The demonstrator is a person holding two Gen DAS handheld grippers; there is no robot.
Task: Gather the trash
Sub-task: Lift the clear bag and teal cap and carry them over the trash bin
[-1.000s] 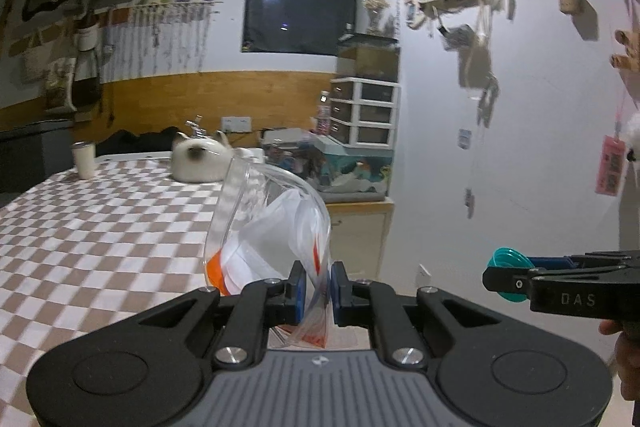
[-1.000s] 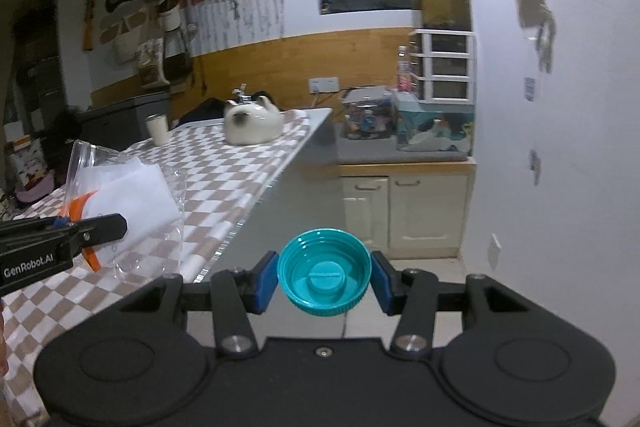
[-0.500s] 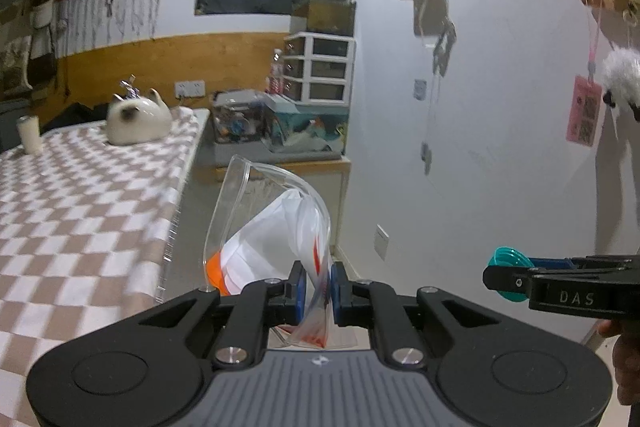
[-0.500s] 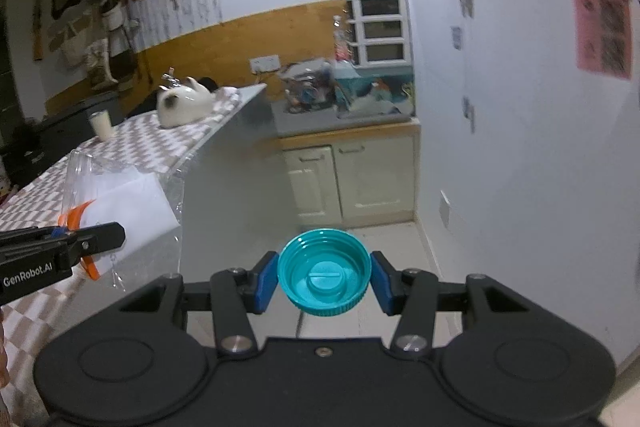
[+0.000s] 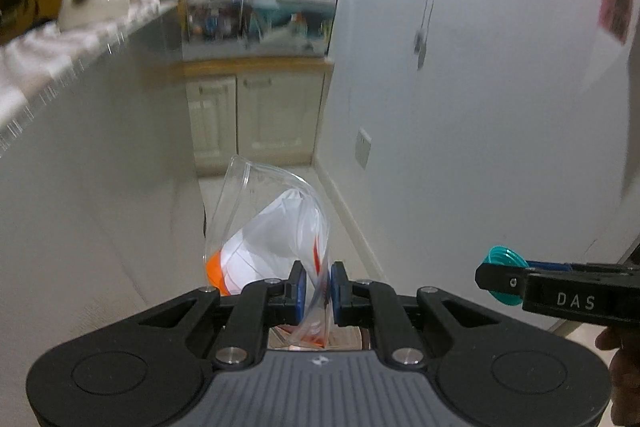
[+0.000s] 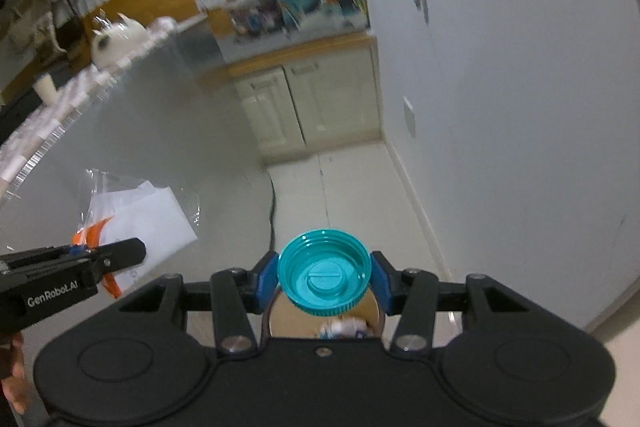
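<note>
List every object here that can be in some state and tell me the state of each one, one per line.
left gripper: shut on the plastic bag.
plastic bag: held up in the air, crumpled, white paper inside.
right gripper: shut on the teal lid.
teal lid: held off the floor, open side facing the camera.
bin: below the lid, open, some trash inside.
cabinet doors: closed.

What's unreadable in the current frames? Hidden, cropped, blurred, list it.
- Bin below the cap, right wrist view: mostly hidden by the right tongs and cap; contents unclear.
- Same bin, left wrist view: only a sliver behind the left tongs.
- Bag: print on its paper too small.
- Countertop clutter: motion-blurred.
</note>
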